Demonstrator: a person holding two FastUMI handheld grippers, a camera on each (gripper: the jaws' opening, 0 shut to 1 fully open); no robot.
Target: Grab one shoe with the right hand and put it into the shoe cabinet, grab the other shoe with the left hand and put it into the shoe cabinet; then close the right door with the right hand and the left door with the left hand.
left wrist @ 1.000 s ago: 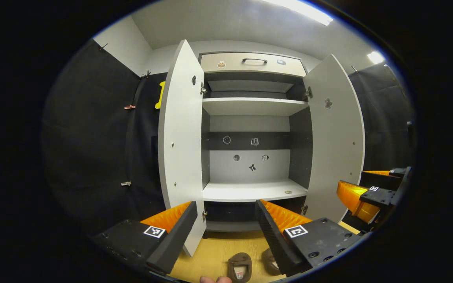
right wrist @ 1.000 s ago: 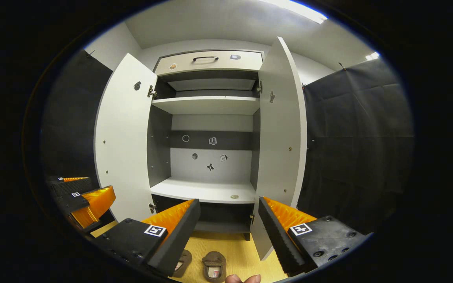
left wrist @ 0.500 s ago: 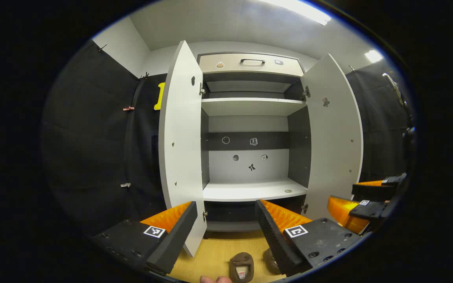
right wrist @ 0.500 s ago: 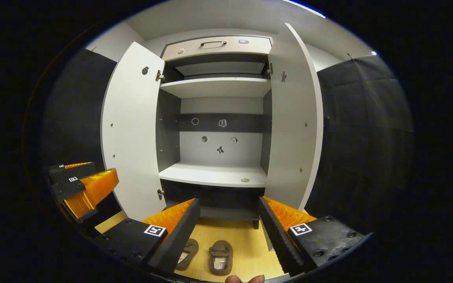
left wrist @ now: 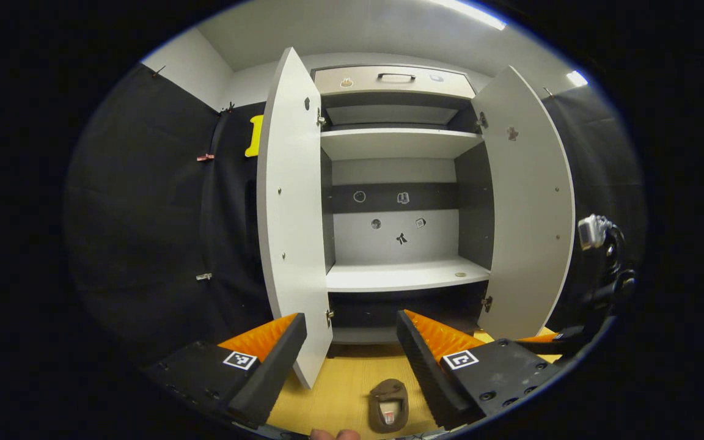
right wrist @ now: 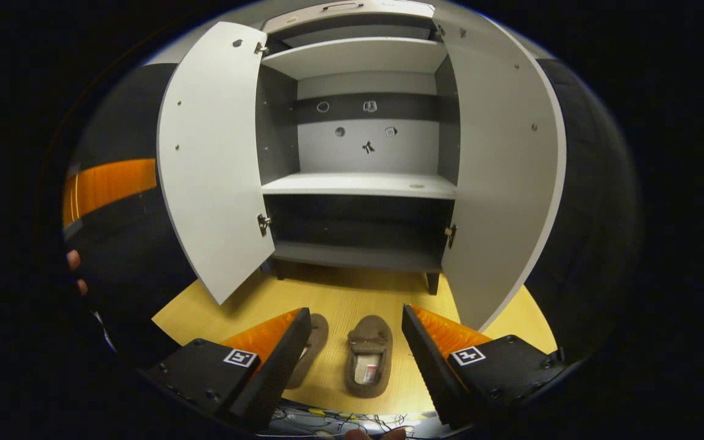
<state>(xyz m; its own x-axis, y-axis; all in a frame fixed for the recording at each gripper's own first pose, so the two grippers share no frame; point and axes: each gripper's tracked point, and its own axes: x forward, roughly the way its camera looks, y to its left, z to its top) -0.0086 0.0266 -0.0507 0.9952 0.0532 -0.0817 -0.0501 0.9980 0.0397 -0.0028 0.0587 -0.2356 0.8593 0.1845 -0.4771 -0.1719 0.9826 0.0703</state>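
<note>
Low in the frame, two brown shoes lie on the yellow floor before an open shoe cabinet.

At the bottom centre of the right gripper view, one shoe (right wrist: 369, 363) lies between the spread fingers of the right gripper (right wrist: 355, 360), touching neither; the other shoe (right wrist: 310, 354) lies just beside it, partly hidden behind the left finger. Bottom centre of the left gripper view, a shoe (left wrist: 388, 404) lies between the left gripper's (left wrist: 352, 363) fingers, which are also spread and hold nothing. Above the shoes stands the shoe cabinet (right wrist: 361, 183), with its left door (right wrist: 211, 159) and right door (right wrist: 498, 171) both swung wide and its pale shelf (right wrist: 358, 184) bare except for a small round thing near the right end. The floor (right wrist: 340, 299) runs under the cabinet. At the lower right edge of the left gripper view, part of the other gripper shows.
</note>
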